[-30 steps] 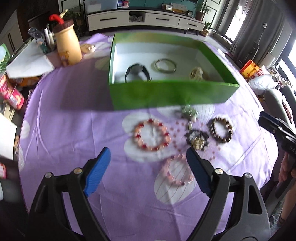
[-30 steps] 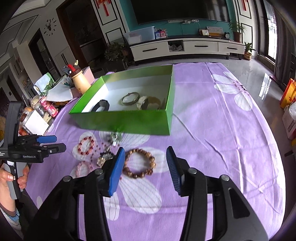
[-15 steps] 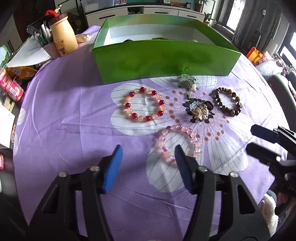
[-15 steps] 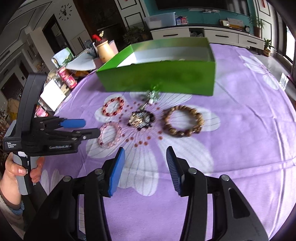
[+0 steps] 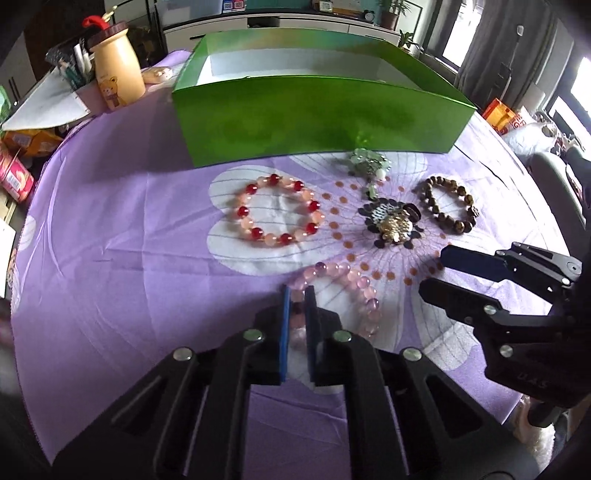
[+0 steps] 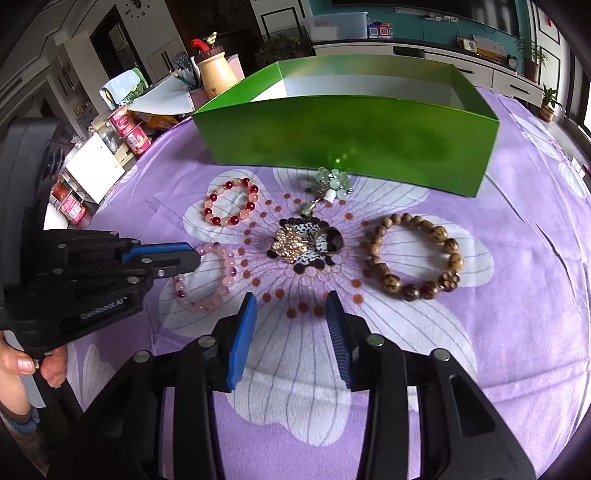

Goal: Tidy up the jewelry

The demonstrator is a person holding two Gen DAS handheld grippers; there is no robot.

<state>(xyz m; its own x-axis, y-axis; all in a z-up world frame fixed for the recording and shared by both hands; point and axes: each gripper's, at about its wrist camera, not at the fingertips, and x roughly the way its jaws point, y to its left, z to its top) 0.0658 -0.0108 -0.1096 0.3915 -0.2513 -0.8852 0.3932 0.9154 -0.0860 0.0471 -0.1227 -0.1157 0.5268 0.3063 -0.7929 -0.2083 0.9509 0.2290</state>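
My left gripper pinches the pink bracelet on the tablecloth; right gripper hovers, jaws apart.

Purple floral tablecloth covers the table. At its far left edge: yellow bear bottle with a red cap, white paper, and red cans. Beyond the table, a white TV cabinet against a teal wall.
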